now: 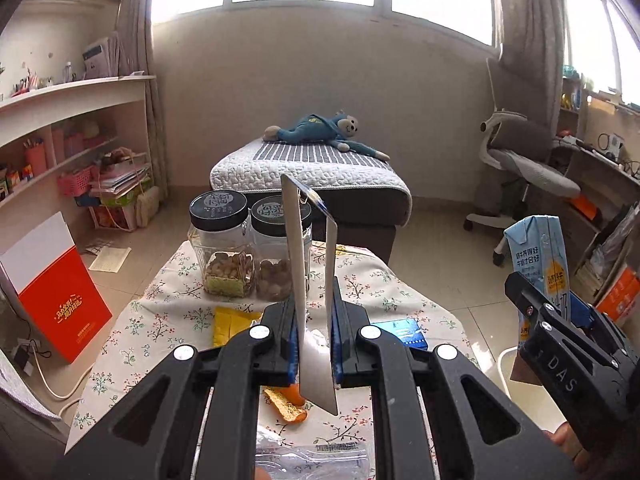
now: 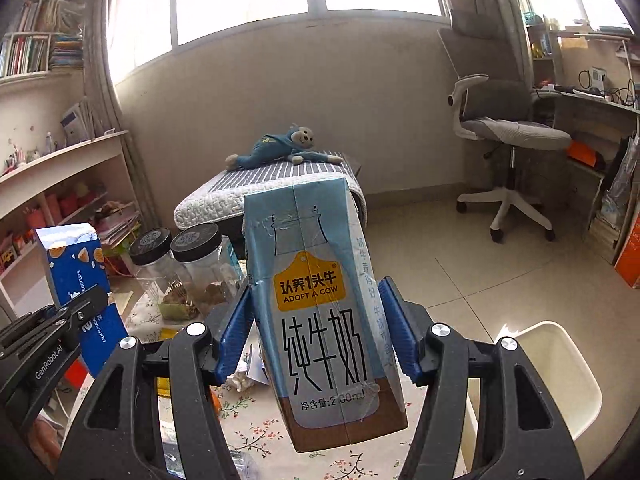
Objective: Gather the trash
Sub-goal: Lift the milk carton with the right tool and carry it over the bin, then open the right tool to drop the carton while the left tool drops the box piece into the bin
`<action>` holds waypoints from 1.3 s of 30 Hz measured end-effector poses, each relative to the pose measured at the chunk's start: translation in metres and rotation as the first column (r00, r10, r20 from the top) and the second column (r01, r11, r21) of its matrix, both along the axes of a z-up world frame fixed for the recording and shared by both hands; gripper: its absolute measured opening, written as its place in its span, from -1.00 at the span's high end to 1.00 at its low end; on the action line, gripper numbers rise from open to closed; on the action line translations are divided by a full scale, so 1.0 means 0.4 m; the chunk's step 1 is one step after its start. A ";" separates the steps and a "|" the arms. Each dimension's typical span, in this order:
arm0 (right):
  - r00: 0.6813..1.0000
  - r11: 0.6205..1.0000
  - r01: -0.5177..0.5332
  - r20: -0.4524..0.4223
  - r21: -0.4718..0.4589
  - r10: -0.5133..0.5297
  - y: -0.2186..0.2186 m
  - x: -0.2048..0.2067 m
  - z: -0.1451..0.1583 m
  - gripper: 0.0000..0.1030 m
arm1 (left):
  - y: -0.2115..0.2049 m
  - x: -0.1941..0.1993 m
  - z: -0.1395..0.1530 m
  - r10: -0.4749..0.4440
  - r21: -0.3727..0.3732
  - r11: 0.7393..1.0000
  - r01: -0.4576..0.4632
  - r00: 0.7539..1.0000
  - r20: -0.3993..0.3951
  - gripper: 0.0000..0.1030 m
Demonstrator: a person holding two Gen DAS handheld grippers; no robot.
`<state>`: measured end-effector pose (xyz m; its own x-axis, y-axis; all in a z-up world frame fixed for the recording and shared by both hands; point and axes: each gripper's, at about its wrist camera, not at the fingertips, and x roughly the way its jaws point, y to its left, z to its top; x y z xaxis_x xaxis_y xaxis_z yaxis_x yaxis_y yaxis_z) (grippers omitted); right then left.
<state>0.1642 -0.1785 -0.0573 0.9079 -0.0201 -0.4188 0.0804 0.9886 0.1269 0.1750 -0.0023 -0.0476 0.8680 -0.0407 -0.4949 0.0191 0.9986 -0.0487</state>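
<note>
Left wrist view: at nine o'clock a red and white box (image 1: 56,292) stands on the floor. Two clear jars with black lids (image 1: 224,248) stand at the far end of the desk (image 1: 168,312), which has a flowery cloth. A yellow packet (image 1: 230,322) lies just in front of them. In the middle, the left gripper (image 1: 314,340) has its jaws clenched on a flattened biscuit box (image 1: 308,280), seen edge on and standing up. Below it, at six o'clock, a piece of orange peel (image 1: 288,402) and a clear plastic wrapper (image 1: 312,456) lie on the cloth. A small blue box (image 1: 400,332) lies just right of the jaws. At three o'clock the right gripper (image 1: 560,320) holds a milk carton (image 1: 538,256) up in the air, above a white bin (image 1: 508,364) on the floor.

Right wrist view: at nine o'clock the flattened biscuit box (image 2: 80,288) shows its blue face, with the left gripper (image 2: 86,308) on it. The jars (image 2: 176,264) stand behind. In the middle, the right gripper (image 2: 316,332) has its jaws grasping the milk carton (image 2: 320,312), which tilts a little. At four o'clock the white bin (image 2: 560,376) sits on the floor beside the desk (image 2: 256,432).
</note>
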 end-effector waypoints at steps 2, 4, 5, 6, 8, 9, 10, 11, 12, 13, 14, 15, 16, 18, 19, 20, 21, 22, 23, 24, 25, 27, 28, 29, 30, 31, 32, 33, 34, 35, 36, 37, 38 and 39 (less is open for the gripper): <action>1.000 1.000 0.012 0.013 -0.005 -0.012 -0.007 -0.006 0.004 -0.13 | -0.010 -0.003 0.000 0.003 0.001 1.000 -0.003 1.000 0.009 0.77; 1.000 1.000 0.024 0.017 -0.012 -0.024 -0.013 -0.013 0.006 -0.13 | -0.021 -0.008 0.001 0.002 0.005 1.000 -0.002 1.000 0.017 0.77; 0.999 1.000 0.030 0.018 -0.011 -0.029 -0.018 -0.014 0.006 -0.13 | -0.026 -0.008 0.002 0.000 0.007 1.000 0.000 1.000 0.021 0.77; 0.999 0.999 0.036 0.020 -0.010 -0.036 -0.023 -0.018 0.007 -0.13 | -0.031 -0.009 0.003 -0.001 0.008 1.000 0.001 1.000 0.024 0.77; 0.998 0.999 0.050 0.024 -0.015 -0.049 -0.034 -0.023 0.009 -0.13 | -0.042 -0.016 0.006 -0.006 0.006 1.000 0.006 1.000 0.029 0.77; 0.998 0.998 0.056 0.027 -0.015 -0.055 -0.040 -0.025 0.011 -0.13 | -0.048 -0.017 0.007 -0.011 0.005 1.000 0.011 0.999 0.032 0.77; 0.998 0.998 0.063 0.028 -0.013 -0.062 -0.046 -0.026 0.014 -0.13 | -0.057 -0.018 0.010 -0.018 0.006 1.000 0.018 0.999 0.036 0.77; 0.997 0.997 0.070 0.029 -0.013 -0.070 -0.054 -0.028 0.015 -0.13 | -0.066 -0.019 0.013 -0.025 0.007 1.000 0.025 0.999 0.041 0.77; 0.996 0.997 0.079 0.030 -0.015 -0.079 -0.062 -0.031 0.016 -0.13 | -0.079 -0.022 0.017 -0.033 0.008 0.999 0.033 0.998 0.045 0.77; 0.996 0.996 0.089 0.032 -0.018 -0.088 -0.072 -0.035 0.017 -0.13 | -0.090 -0.025 0.020 -0.043 0.008 0.999 0.042 0.998 0.048 0.77; 0.995 0.995 0.098 0.033 -0.020 -0.097 -0.084 -0.038 0.018 -0.13 | -0.100 -0.027 0.023 -0.053 0.011 0.999 0.053 0.997 0.052 0.77; 0.994 0.994 0.108 0.033 -0.023 -0.108 -0.096 -0.041 0.019 -0.13 | -0.111 -0.030 0.025 -0.064 0.015 0.998 0.063 0.996 0.056 0.77; 0.992 0.992 0.120 0.033 -0.028 -0.119 -0.110 -0.044 0.019 -0.13 | -0.124 -0.032 0.027 -0.075 0.019 0.997 0.074 0.995 0.059 0.77; 0.989 0.988 0.149 0.033 -0.042 -0.147 -0.141 -0.051 0.019 -0.13 | -0.146 -0.034 0.029 -0.094 0.022 0.995 0.093 0.994 0.059 0.77; 0.986 0.986 0.163 0.030 -0.046 -0.162 -0.159 -0.054 0.018 -0.13 | -0.157 -0.033 0.030 -0.103 0.019 0.995 0.102 0.993 0.057 0.77; 0.984 0.983 0.178 0.025 -0.049 -0.176 -0.178 -0.058 0.015 -0.13 | -0.168 -0.033 0.031 -0.112 0.014 0.994 0.111 0.992 0.054 0.77; 0.981 0.980 0.194 0.019 -0.054 -0.193 -0.198 -0.061 0.012 -0.13 | -0.179 -0.032 0.031 -0.120 0.008 0.993 0.120 0.991 0.051 0.77; 0.978 0.976 0.209 0.012 -0.058 -0.209 -0.218 -0.066 0.008 -0.13 | -0.191 -0.032 0.031 -0.129 0.002 0.992 0.129 0.990 0.048 0.77; 0.974 0.972 0.227 0.005 -0.064 -0.227 -0.238 -0.071 0.004 -0.13 | -0.205 -0.032 0.031 -0.139 0.000 0.990 0.139 0.989 0.045 0.77; 0.970 0.967 0.244 -0.002 -0.069 -0.245 -0.257 -0.076 0.000 -0.13 | -0.221 -0.033 0.030 -0.150 0.001 0.989 0.150 0.988 0.044 0.77; 0.965 0.962 0.262 -0.010 -0.075 -0.263 -0.277 -0.080 -0.003 -0.13 | -0.238 -0.034 0.029 -0.162 0.003 0.987 0.162 0.986 0.042 0.77; 0.954 0.952 0.296 -0.026 -0.083 -0.299 -0.317 -0.087 -0.012 -0.13 | -0.275 -0.034 0.024 -0.188 0.004 0.982 0.188 0.982 0.035 0.76; 0.948 0.946 0.312 -0.038 -0.088 -0.317 -0.336 -0.090 -0.018 -0.14 | -0.292 -0.035 0.020 -0.201 0.004 0.980 0.201 0.979 0.030 0.76; 0.942 0.940 0.328 -0.049 -0.092 -0.333 -0.356 -0.092 -0.024 -0.14 | -0.310 -0.035 0.016 -0.213 0.003 0.977 0.213 0.977 0.024 0.76; 0.936 0.935 0.341 -0.060 -0.094 -0.347 -0.374 -0.093 -0.030 -0.14 | -0.327 -0.037 0.011 -0.225 0.002 0.974 0.225 0.974 0.018 0.76; 0.931 0.931 0.352 -0.072 -0.095 -0.359 -0.391 -0.097 -0.036 -0.14 | -0.346 -0.036 0.007 -0.239 0.002 0.971 0.239 0.971 0.011 0.77; 0.926 0.928 0.359 -0.086 -0.097 -0.367 -0.407 -0.098 -0.043 -0.15 | -0.364 -0.035 0.002 -0.252 0.001 0.968 0.252 0.968 0.003 0.76; 0.921 0.925 0.369 -0.097 -0.095 -0.378 -0.421 -0.101 -0.048 -0.16 | -0.379 -0.034 -0.003 -0.265 -0.001 0.964 0.265 0.964 -0.006 0.76; 0.914 0.919 0.383 -0.105 -0.091 -0.392 -0.438 -0.106 -0.052 -0.20 | -0.397 -0.033 -0.009 -0.277 -0.003 0.961 0.277 0.961 -0.016 0.76; 0.905 0.912 0.400 -0.114 -0.090 -0.409 -0.453 -0.110 -0.055 -0.30 | -0.415 -0.031 -0.016 -0.290 -0.007 0.957 0.289 0.957 -0.028 0.76; 0.895 0.901 0.424 -0.115 -0.089 -0.432 -0.467 -0.118 -0.056 -0.53 | -0.432 -0.030 -0.022 -0.302 -0.010 0.953 0.302 0.952 -0.039 0.76; 0.883 0.889 0.449 -0.108 -0.086 -0.456 -0.478 -0.128 -0.054 -0.66 | -0.448 -0.028 -0.030 -0.317 -0.014 0.948 0.317 0.947 -0.051 0.76; 0.874 0.879 0.469 -0.101 -0.082 -0.476 -0.491 -0.139 -0.050 -0.69 | -0.464 -0.027 -0.037 -0.332 -0.019 0.943 0.331 0.941 -0.065 0.76; 0.865 0.870 0.487 -0.096 -0.079 -0.493 -0.505 -0.147 -0.046 -0.74 | -0.483 -0.024 -0.043 -0.345 -0.024 0.939 0.344 0.936 -0.077 0.76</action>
